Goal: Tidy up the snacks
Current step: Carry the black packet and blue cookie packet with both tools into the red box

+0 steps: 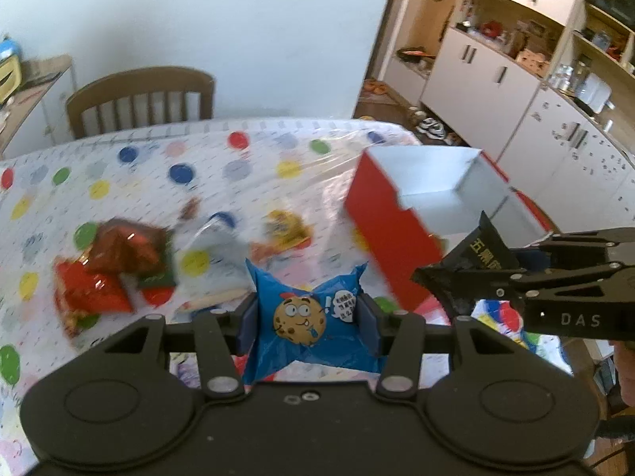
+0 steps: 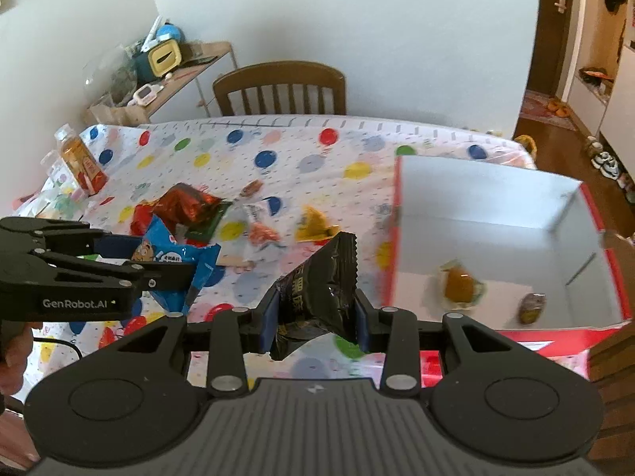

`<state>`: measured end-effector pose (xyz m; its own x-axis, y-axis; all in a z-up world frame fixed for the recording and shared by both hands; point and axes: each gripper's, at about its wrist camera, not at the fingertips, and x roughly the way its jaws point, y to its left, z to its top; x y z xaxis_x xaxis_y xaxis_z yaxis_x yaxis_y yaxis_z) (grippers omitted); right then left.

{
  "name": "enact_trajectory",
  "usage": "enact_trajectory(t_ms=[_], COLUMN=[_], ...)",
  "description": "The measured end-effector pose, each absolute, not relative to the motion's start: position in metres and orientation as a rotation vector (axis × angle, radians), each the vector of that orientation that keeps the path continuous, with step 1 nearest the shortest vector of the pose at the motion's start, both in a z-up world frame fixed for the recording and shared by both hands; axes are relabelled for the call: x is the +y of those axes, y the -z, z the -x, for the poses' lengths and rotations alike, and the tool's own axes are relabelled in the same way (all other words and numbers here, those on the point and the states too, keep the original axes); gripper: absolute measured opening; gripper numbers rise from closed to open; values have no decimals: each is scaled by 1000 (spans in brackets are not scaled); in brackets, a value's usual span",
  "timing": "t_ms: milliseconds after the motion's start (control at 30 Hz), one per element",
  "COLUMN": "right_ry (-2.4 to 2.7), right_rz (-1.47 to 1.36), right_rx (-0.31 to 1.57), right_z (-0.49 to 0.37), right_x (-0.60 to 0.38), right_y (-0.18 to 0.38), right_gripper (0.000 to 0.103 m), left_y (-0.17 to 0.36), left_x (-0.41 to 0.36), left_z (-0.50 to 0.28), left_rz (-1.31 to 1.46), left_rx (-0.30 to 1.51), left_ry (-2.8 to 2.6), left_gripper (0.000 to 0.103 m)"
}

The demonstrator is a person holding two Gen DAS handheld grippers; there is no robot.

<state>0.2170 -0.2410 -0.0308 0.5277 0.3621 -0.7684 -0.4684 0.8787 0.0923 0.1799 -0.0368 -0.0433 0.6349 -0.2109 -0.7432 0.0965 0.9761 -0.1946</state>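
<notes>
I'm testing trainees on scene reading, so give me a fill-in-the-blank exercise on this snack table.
1. The left gripper holds a ____ cookie packet.
2. The right gripper holds a ____ packet.
3. The red box already contains ____ snacks.
4. Behind the table stands a wooden ____.

Missing words: blue; black; two; chair

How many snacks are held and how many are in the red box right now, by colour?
Blue packet, left claw: 1
Black packet, right claw: 1
Orange-brown snack, in red box: 1
Dark brown snack, in red box: 1
Total: 4
The loose pile on the table is too blurred to count.
</notes>
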Motion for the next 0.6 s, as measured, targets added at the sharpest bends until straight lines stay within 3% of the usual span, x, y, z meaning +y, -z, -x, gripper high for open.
enact_trajectory(t_ms=[600], right_ry=[-427], right_rz=[100], right_rx=[841], right_z=[-273], right_x=[-367], right_y=[17], right_gripper=[33], left_y=[18], left_x=[-163], left_z=[-237], left_rz=[64], left_rx=[827], left_ry=[236], left_gripper=[50])
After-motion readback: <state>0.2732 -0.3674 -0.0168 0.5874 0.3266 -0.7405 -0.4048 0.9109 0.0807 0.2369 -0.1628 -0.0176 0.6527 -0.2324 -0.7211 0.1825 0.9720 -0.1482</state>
